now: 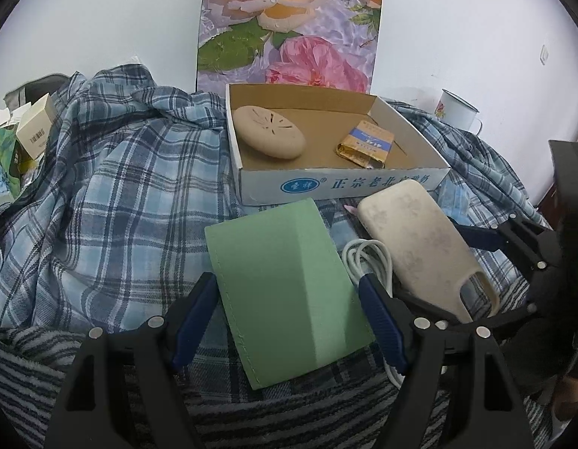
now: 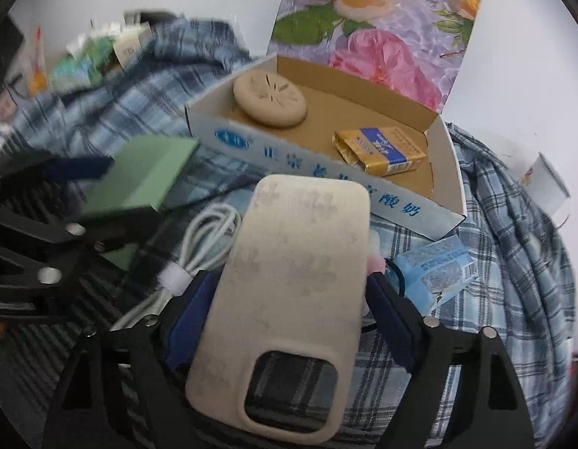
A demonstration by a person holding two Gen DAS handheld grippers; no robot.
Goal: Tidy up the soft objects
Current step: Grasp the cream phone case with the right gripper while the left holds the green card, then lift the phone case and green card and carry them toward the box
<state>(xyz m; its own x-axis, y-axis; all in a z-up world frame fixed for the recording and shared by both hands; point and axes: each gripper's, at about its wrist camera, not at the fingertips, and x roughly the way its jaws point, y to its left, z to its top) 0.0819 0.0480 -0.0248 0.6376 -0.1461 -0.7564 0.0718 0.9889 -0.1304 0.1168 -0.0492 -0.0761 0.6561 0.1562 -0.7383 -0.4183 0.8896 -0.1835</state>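
My left gripper (image 1: 287, 299) is shut on a green soft pad (image 1: 285, 284), holding it by both side edges above the plaid cloth. My right gripper (image 2: 294, 295) is shut on a beige phone case (image 2: 289, 292), lifted off the cloth; the case also shows in the left wrist view (image 1: 427, 239), with the right gripper (image 1: 513, 239) behind it. An open cardboard box (image 1: 326, 183) stands just beyond, holding a tan round cushion (image 1: 268, 136) and a gold-and-blue packet (image 1: 367, 144). The left gripper (image 2: 75, 179) with the green pad (image 2: 146, 176) shows at left in the right wrist view.
A coiled white cable (image 2: 206, 235) lies between the two held items. A blue tissue pack (image 2: 438, 269) and a pink item (image 2: 377, 262) lie right of the case. A white mug (image 1: 457, 110) stands far right, small boxes (image 1: 36, 129) far left. A floral panel (image 1: 289, 26) leans on the wall.
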